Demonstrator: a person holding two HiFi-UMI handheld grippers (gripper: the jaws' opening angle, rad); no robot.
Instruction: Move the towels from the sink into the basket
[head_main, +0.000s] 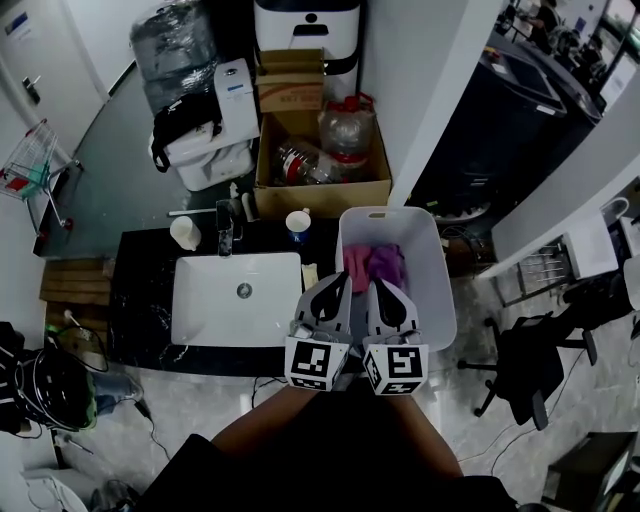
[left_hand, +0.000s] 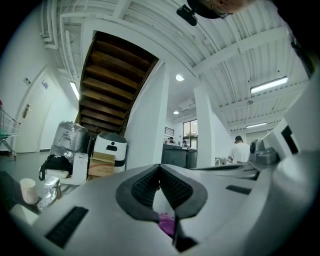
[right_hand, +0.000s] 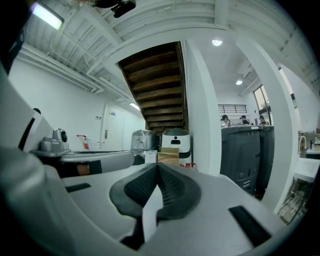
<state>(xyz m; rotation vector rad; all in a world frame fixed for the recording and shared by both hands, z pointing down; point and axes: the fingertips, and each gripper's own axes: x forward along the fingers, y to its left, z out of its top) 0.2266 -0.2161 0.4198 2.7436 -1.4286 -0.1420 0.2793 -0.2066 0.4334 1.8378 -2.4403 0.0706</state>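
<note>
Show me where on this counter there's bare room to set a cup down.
The sink basin is bare. So is the black counter strip left of it. Behind the sink it is crowded: a white cup, the faucet and a blue cup. The basket holds towels; the left gripper and right gripper hang at its front-left corner.

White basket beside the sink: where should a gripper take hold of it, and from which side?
Probably the thin rim of the basket on the side away from the sink, coming from above: that edge is bare, and the towels lie mid-basket, clear of it.
</note>
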